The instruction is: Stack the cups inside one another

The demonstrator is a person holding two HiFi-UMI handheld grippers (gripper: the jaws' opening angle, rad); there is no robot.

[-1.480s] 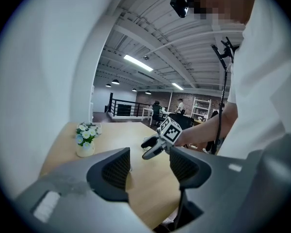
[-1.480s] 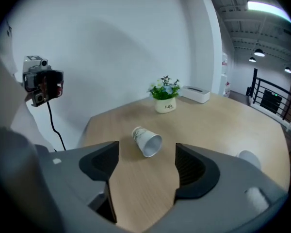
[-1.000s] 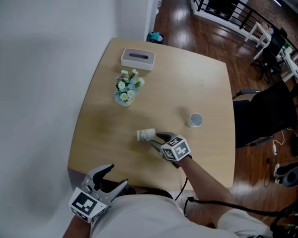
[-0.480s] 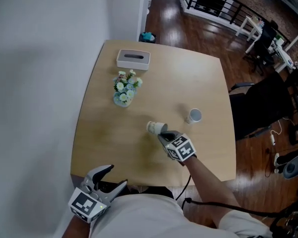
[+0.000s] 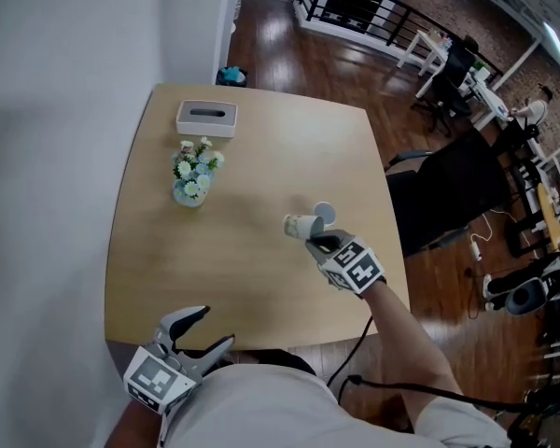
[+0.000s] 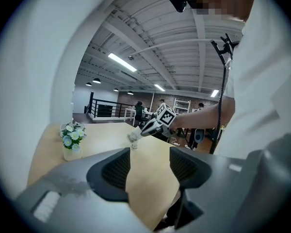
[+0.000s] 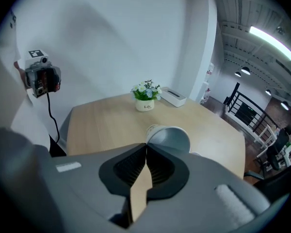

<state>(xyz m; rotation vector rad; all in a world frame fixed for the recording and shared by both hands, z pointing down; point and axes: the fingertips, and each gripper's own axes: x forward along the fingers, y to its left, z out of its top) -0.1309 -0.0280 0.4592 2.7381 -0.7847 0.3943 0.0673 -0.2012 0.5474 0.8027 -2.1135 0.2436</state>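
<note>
Whereas a second ago the held cup (image 5: pixel 300 225) lay on its side on the table (image 5: pixel 243 287) with the right gripper (image 5: pixel 315 239) just reaching it, the head view now shows that cup lifted clear and carried up against the standing cup (image 5: pixel 326 213).
- Held cup is not yet upright; its axis runs roughly level.
- Judgement: pick is done and carry is nearly done. Tipping it upright and lowering it into the standing cup remain.
- Left gripper (image 5: pixel 198 329) sits at the near table edge, uninvolved.
- The two cups overlap from above, so I cannot tell whether they touch.

Left gripper view:
- Jaws stand apart, with only bare tabletop between them.
- Both cups and the right gripper form one small pale cluster far off. The cups cannot be separated there.
- Flower pot (image 6: pixel 71 142) is clear at left.

Right gripper view:
- Jaws are pressed together, pinching the held cup's thin wall at the near end.
- The cup's body fills the space just beyond the jaw tips.
- The standing cup is almost wholly hidden behind it, so alignment over its mouth cannot be checked.
- Which end of the held cup faces away is hard to make out.
</note>
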